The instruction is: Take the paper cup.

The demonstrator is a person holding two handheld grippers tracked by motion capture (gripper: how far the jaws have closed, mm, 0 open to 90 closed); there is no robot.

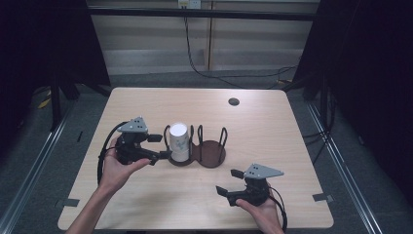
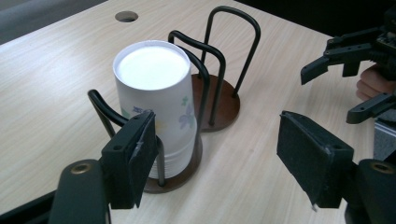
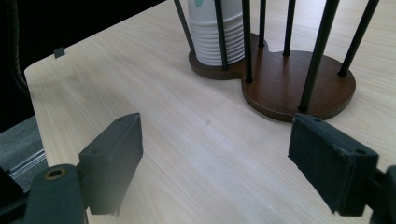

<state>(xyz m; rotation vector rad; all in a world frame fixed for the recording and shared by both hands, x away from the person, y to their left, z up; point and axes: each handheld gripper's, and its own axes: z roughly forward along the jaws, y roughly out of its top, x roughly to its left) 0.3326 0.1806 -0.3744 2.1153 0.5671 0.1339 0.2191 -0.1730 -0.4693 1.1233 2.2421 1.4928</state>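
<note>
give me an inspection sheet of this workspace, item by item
surface: pale wooden table with a round hole near the far edge
job's things: stack of upside-down paper cups in the left bay of a two-bay holder; right bay empty
clutter: nothing seen
grippers: left gripper open beside the cups, nothing between the jaws; right gripper open over bare table
cables: black cable on the floor behind the table; a cable trails from each gripper
surroundings: grey floor, dark curtains at both sides
</note>
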